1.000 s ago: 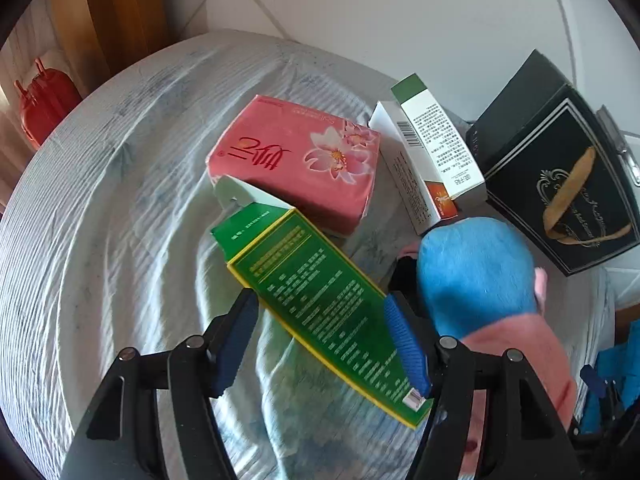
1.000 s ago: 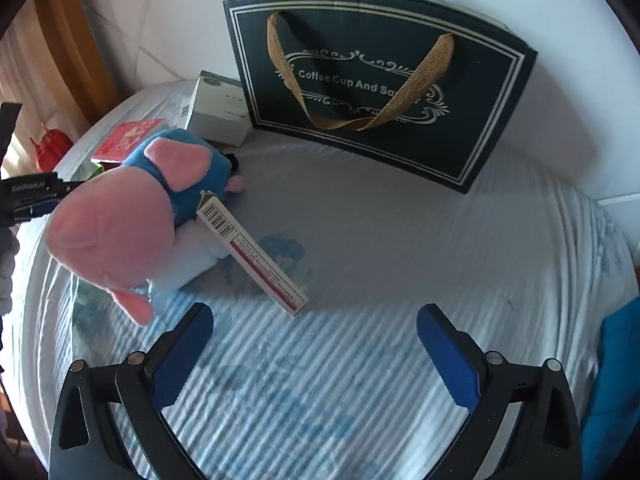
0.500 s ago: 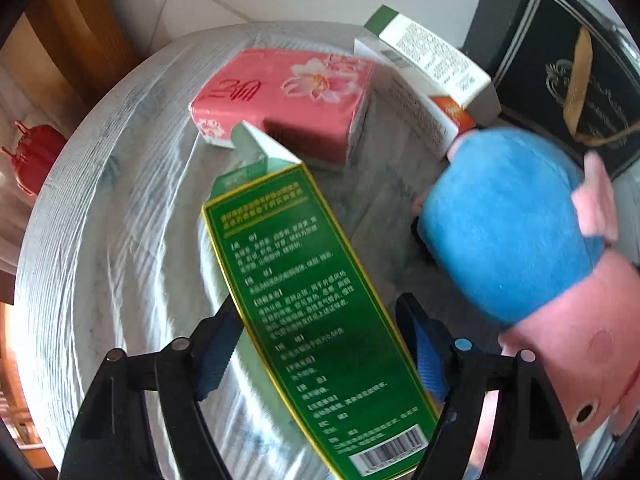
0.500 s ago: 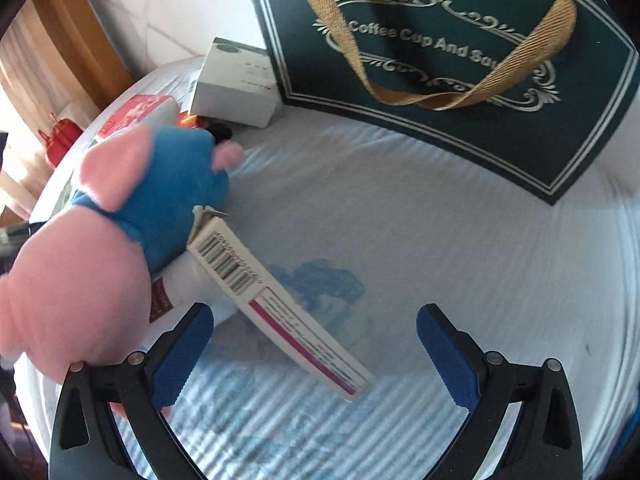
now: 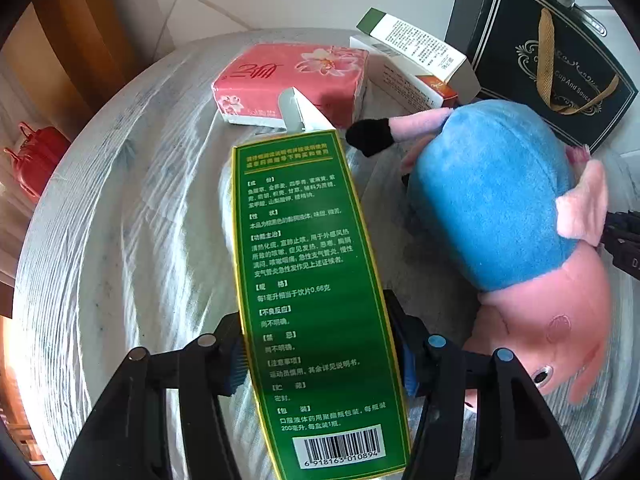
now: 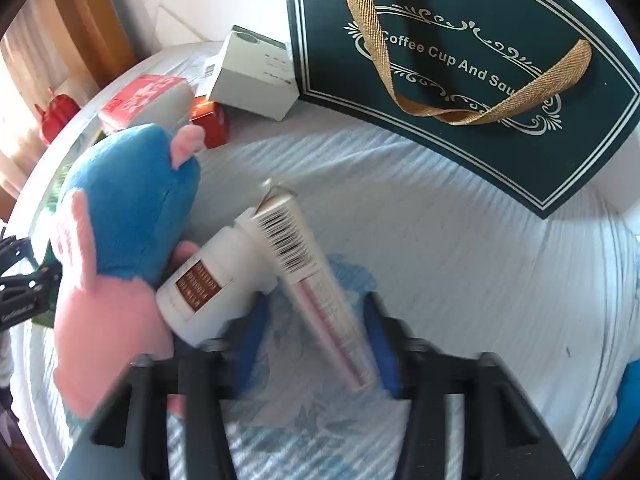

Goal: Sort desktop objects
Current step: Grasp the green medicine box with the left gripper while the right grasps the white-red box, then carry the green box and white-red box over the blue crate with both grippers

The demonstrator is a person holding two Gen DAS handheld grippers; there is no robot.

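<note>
In the left wrist view my left gripper (image 5: pixel 322 354) is shut on a long green medicine box (image 5: pixel 308 280), its pads against both long sides. A blue and pink plush pig (image 5: pixel 504 216) lies to its right. In the right wrist view my right gripper (image 6: pixel 316 340) has its jaws closing around a narrow white box with a barcode (image 6: pixel 312 276); a gap still shows on the left side. A white pill bottle (image 6: pixel 212 280) lies against that box and the plush pig (image 6: pixel 128 208).
A pink tissue pack (image 5: pixel 292 80), white and green boxes (image 5: pixel 416 60) and a dark gift bag (image 6: pixel 460 60) stand at the back of the round cloth-covered table (image 5: pixel 120 220). A red object (image 5: pixel 36 156) sits beyond the table's left edge.
My left gripper has closed on the green box and moved in along it. My right gripper has advanced to the narrow white box and its jaws have narrowed around it.
</note>
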